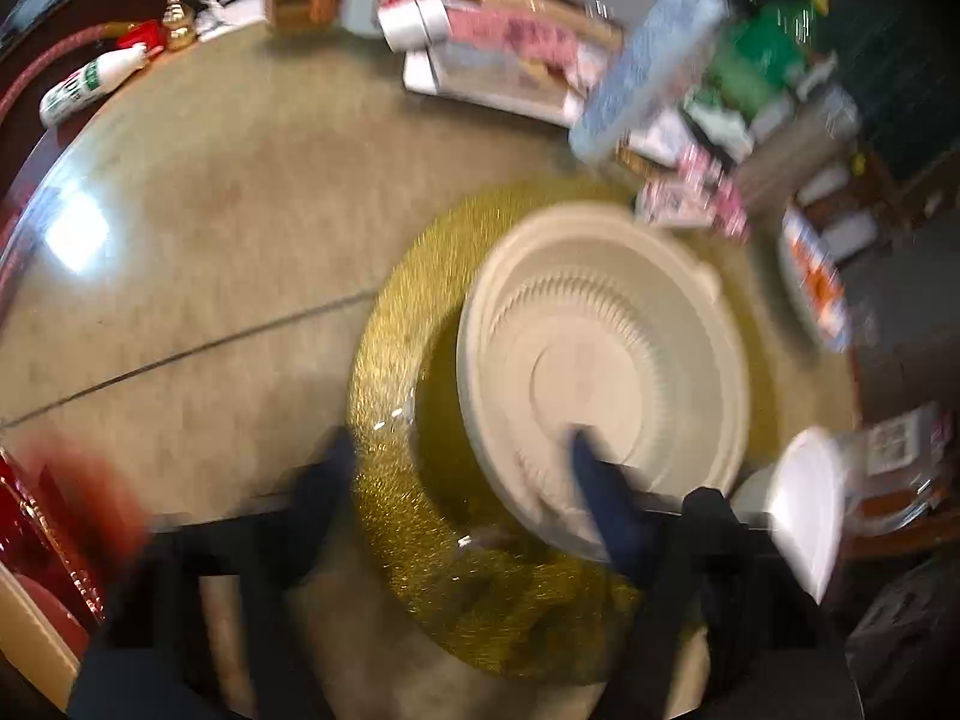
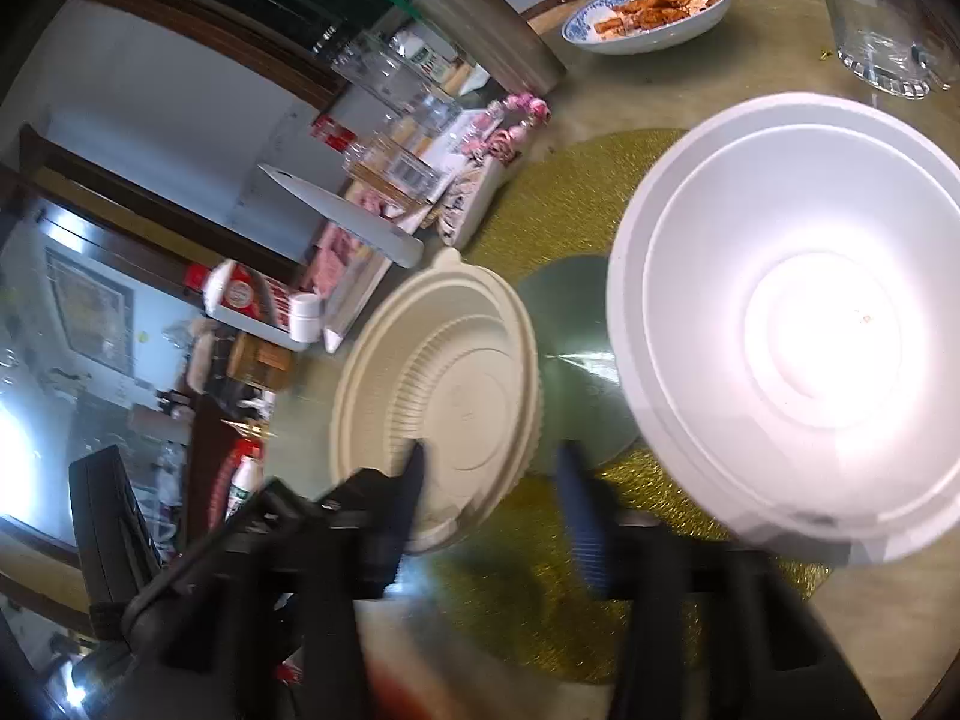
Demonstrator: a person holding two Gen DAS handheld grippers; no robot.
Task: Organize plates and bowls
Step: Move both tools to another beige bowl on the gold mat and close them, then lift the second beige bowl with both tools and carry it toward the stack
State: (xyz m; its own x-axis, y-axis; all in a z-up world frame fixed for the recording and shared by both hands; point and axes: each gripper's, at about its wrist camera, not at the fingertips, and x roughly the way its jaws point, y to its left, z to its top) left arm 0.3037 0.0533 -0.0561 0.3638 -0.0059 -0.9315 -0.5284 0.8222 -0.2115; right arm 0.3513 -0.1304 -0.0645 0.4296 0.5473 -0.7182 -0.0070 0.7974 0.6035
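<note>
A cream ribbed bowl (image 1: 600,360) lies tilted on a gold glitter charger plate (image 1: 396,396) on the table. My left gripper (image 1: 456,450) is open; its right finger (image 1: 600,492) lies over the bowl's near rim, its left finger (image 1: 324,480) is beside the plate's edge. In the right wrist view the cream bowl (image 2: 444,378) sits left of a white bowl (image 2: 798,324), both over the gold plate (image 2: 570,192). My right gripper (image 2: 489,480) is open, fingers wide apart, with its left finger (image 2: 408,480) at the cream bowl's near rim. Both views are blurred.
Boxes and packets (image 1: 498,42) crowd the table's far side, with a glue bottle (image 1: 90,84) at far left. A blue-and-white dish of food (image 2: 648,12) and a glass container (image 2: 888,30) stand beyond the bowls. A red object (image 1: 42,528) sits at near left.
</note>
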